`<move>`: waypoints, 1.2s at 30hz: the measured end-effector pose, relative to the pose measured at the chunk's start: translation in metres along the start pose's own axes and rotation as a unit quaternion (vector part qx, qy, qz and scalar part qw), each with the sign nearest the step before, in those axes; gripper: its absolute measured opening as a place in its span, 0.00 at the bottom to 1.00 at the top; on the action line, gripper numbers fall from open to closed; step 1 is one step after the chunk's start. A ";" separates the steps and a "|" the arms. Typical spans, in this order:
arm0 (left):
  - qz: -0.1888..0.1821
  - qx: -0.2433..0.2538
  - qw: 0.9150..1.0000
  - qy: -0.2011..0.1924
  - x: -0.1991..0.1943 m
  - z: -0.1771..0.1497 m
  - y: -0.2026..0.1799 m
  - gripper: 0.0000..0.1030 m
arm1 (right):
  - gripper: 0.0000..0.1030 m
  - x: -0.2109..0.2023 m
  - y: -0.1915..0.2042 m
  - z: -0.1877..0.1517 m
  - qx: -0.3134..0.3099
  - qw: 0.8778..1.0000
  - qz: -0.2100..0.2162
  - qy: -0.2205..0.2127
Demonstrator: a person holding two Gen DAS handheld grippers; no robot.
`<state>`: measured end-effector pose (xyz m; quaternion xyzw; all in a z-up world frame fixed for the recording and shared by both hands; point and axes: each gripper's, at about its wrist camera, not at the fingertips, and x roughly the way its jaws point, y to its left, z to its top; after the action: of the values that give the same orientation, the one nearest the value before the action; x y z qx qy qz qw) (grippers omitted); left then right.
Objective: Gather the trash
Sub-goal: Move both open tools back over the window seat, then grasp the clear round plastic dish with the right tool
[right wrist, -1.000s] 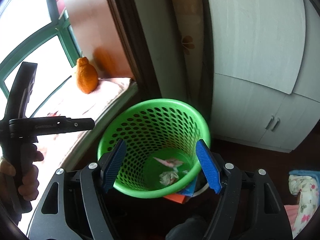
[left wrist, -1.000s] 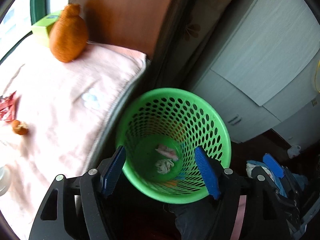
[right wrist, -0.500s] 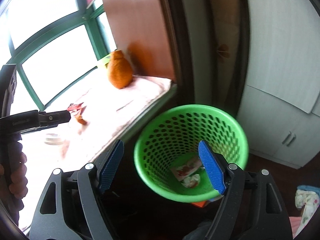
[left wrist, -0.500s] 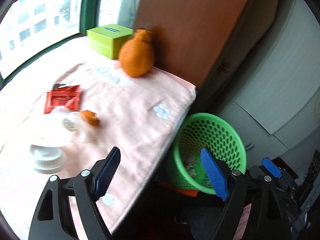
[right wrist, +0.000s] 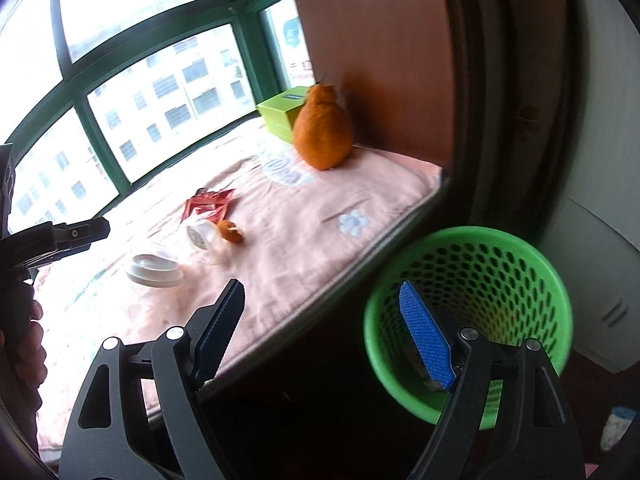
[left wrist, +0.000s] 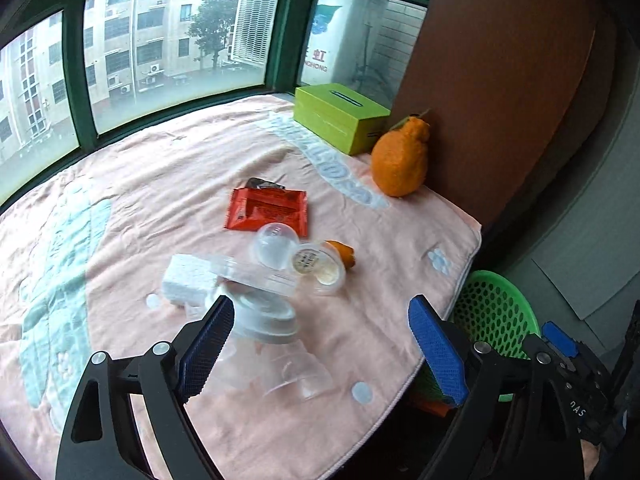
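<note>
Pink towelling, a blanket (left wrist: pixel 152 184) with pale blue lettering and small flower patches, covers the broad sill under the green-framed window (left wrist: pixel 76 76) and carries all the trash. Off its right edge, lower down on the dark floor, stands the green perforated bin (right wrist: pixel 500 280), its rim level with the blanket's hem in the left wrist view. Against the brown wall panel at the far end sit a lime-green tissue box (left wrist: pixel 340 118) and, just beside it, a knobbly orange fruit (left wrist: pixel 400 160). Mid-blanket lies a flat red wrapper (left wrist: pixel 268 210), torn open at its dark top edge. Touching its near edge is a clear hinged tub (left wrist: pixel 296 258), lid thrown back, a round label showing inside. A scrap of orange peel (left wrist: pixel 344 254) lies right against the tub. Nearer the camera lies a clear cup (left wrist: pixel 280 356) on its side with a white lid, and beside it a white block (left wrist: pixel 186 280) and a clear flat piece, blurred. The left gripper (left wrist: pixel 320 348) hangs over the cup, its jaws spread wide and just now opening further, blue pads clear of everything. The right gripper (right wrist: pixel 324 328) sits between blanket edge and bin, jaws likewise wide and just now opening, nothing between them. A hand (right wrist: pixel 24 344) shows at the left of the right wrist view, gripping the other tool's handle.
</note>
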<state>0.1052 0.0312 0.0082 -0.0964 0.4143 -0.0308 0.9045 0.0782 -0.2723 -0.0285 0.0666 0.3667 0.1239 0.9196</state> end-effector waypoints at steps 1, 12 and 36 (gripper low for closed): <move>0.006 -0.004 1.000 -0.004 -0.003 0.000 0.007 0.84 | 0.77 0.004 0.005 0.001 -0.003 1.000 0.005 0.002; 0.040 -0.071 0.997 -0.019 -0.017 -0.008 0.078 0.84 | 0.77 0.050 0.063 0.013 -0.042 0.998 0.048 0.031; -0.005 -0.103 0.994 0.036 0.009 -0.043 0.111 0.84 | 0.77 0.084 0.110 0.007 -0.076 0.992 0.081 0.064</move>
<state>0.0761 0.1326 -0.0477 -0.1900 0.4469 0.0038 0.8741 0.1220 -0.1438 -0.0551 0.0181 0.4077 0.2291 0.8837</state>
